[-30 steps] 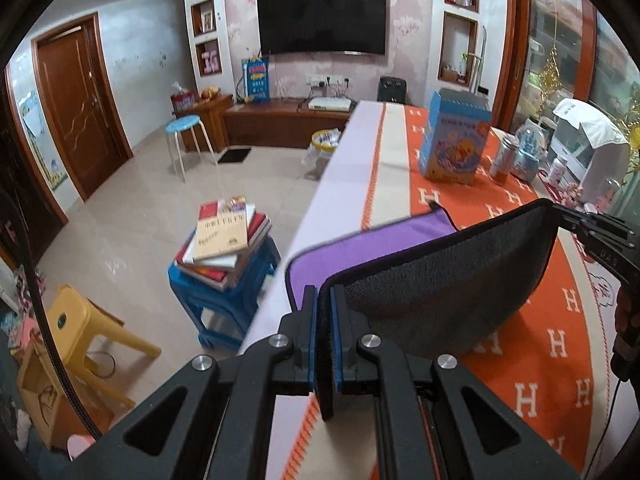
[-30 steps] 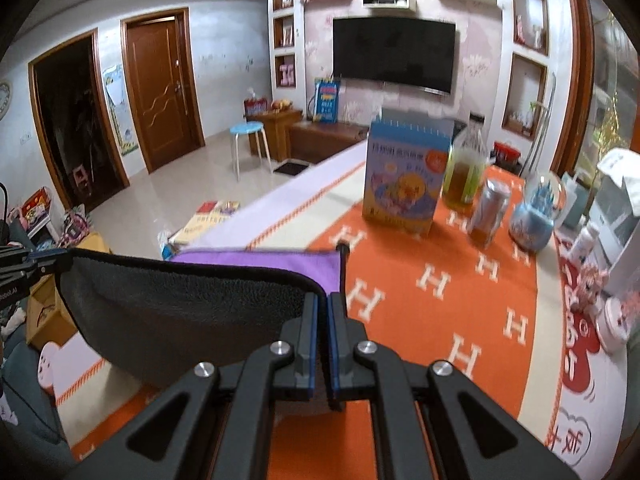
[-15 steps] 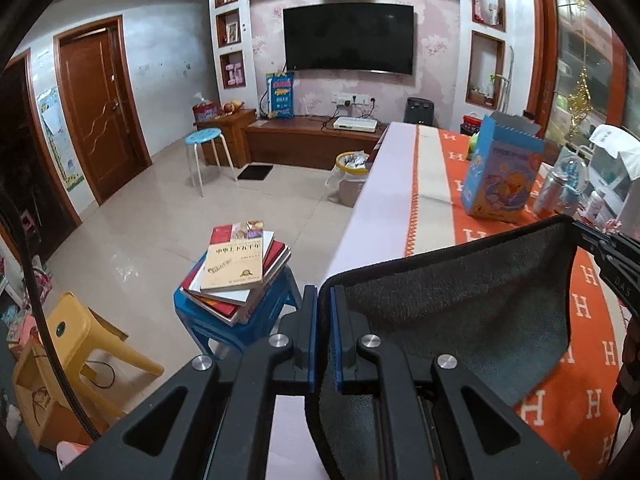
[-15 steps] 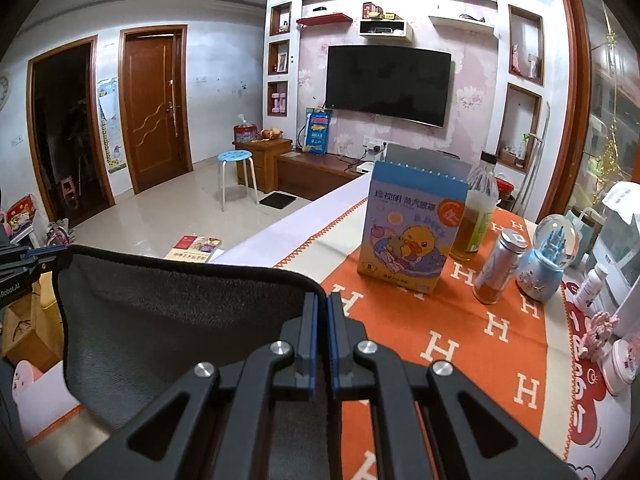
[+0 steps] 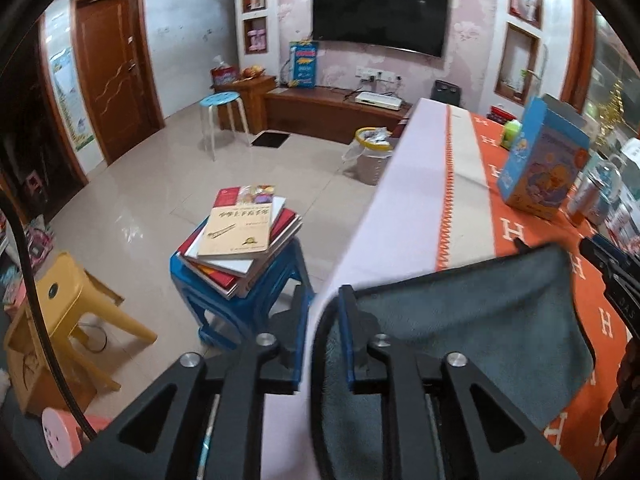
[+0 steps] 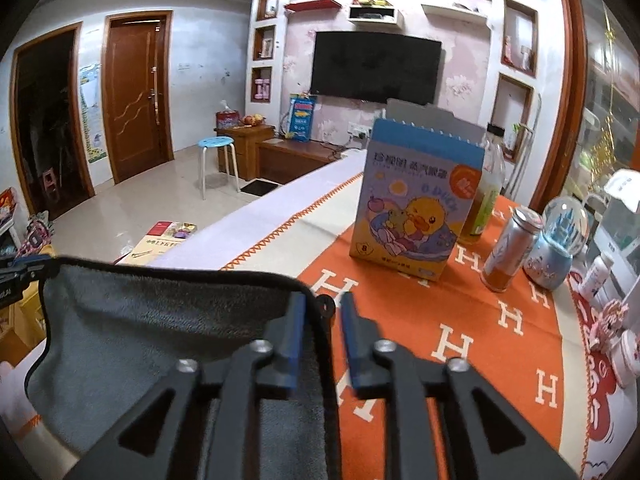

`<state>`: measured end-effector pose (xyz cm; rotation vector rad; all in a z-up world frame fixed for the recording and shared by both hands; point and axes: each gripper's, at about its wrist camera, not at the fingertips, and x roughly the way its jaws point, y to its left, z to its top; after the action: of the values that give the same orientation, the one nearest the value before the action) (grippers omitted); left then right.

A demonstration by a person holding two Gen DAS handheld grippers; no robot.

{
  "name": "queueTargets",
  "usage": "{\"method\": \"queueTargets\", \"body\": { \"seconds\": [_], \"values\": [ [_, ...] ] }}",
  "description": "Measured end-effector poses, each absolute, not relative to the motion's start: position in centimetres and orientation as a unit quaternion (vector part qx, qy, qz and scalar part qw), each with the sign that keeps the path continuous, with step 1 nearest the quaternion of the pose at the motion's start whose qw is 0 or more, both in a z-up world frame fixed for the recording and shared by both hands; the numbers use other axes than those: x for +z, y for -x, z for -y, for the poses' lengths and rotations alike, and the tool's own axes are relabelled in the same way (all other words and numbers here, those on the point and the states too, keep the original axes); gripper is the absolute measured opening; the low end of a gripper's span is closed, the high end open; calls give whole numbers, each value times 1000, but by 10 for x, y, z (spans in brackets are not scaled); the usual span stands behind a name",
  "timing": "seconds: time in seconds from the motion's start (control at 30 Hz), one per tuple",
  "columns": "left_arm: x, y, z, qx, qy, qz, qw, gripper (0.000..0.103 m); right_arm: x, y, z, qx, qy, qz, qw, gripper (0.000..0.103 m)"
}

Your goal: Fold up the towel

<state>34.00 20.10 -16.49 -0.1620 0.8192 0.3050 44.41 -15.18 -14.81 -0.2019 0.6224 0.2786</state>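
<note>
Orange tablecloth point(image 6: 460, 344) printed with white H letters, covering the long table from 6 to 12 o'clock. Grey microfibre towel point(image 5: 460, 340) with black edging, slack across the near end of the cloth at 5 o'clock in the left view, 8 o'clock in the right; duck-print carton point(image 6: 416, 208) upright at 1 o'clock. Left gripper point(image 5: 324, 336) and right gripper point(image 6: 320, 336): jaws parted, towel's bound edge lying loose in each gap.

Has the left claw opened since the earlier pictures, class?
Yes. The left claw now stands open: its blue pads, once pinched on the towel, have spread apart, and the table edge shows between them.
</note>
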Motion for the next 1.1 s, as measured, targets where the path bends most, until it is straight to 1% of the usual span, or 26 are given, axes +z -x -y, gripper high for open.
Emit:
{"method": "queueTargets", "body": {
  "seconds": [0.03,0.07,0.1,0.17,0.23,0.43,0.57,0.77,0.9,1.0,1.1],
  "values": [
    [-165,-340,-205,155,81,-399,900,20,-148,-445,153,134,95,-307,937,34],
    [-164,-339,-208,160,84,-400,898,21,-148,-447,154,134,89,-311,937,36],
    [-163,-338,-211,162,88,-402,897,24,-148,-448,155,135,84,-315,936,37],
    [-160,-334,-217,165,96,-405,894,28,-147,-448,156,130,83,-316,936,44],
    [-156,-329,-221,167,97,-410,892,35,-143,-445,156,123,89,-312,938,50],
    [-147,-307,-222,161,93,-428,885,38,-121,-431,164,104,78,-303,944,63],
    [-140,-286,-220,154,91,-435,882,39,-108,-407,168,100,67,-304,945,72],
    [-132,-254,-219,135,96,-443,881,39,-98,-357,174,79,49,-301,949,76],
    [-129,-228,-213,126,71,-453,880,40,-94,-319,177,57,50,-297,952,77],
    [-126,-209,-209,122,57,-457,879,43,-92,-287,181,41,41,-296,954,77],
    [-121,-185,-204,115,47,-456,881,44,-89,-259,186,24,35,-293,955,77]
  ]
}}
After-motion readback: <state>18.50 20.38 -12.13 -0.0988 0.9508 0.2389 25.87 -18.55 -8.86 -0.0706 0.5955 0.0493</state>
